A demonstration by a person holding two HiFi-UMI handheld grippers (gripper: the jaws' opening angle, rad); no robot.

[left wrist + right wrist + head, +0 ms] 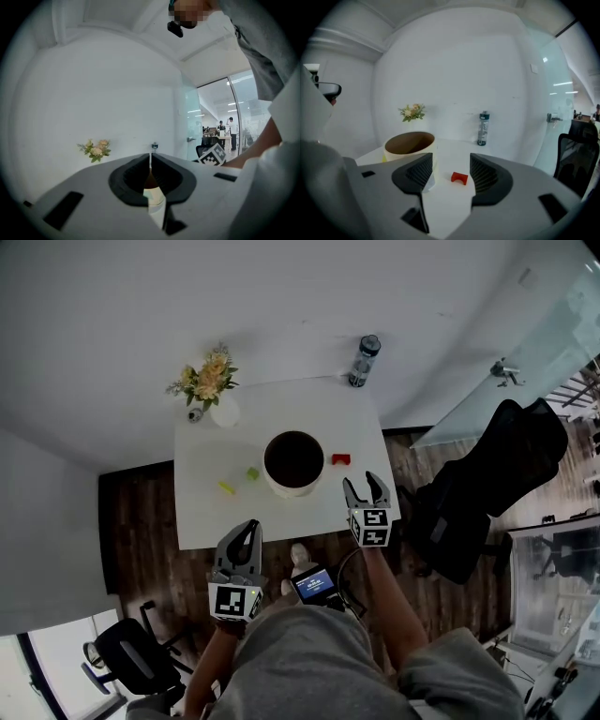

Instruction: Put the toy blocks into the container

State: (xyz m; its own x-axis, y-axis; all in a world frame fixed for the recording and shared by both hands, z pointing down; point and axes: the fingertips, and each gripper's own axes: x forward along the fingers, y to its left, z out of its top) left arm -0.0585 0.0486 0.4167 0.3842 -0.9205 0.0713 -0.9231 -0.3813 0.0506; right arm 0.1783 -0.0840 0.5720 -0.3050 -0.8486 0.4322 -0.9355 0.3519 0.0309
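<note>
A cream round container (293, 463) with a dark inside stands in the middle of the white table (202, 521). A red arch block (340, 459) lies just right of it. A green block (252, 473) and a yellow block (227, 488) lie to its left. My right gripper (364, 484) hovers at the table's near right corner, open and empty. In the right gripper view the red block (459, 177) shows between the jaws, ahead of them, with the container (410, 145) to the left. My left gripper (249, 529) is shut and empty, below the table's front edge.
A vase of flowers (211, 381) stands at the table's far left corner and a water bottle (364, 359) at the far right. A black office chair (487, 493) stands right of the table, another chair (141, 657) at lower left. A small screen (314, 583) sits at my waist.
</note>
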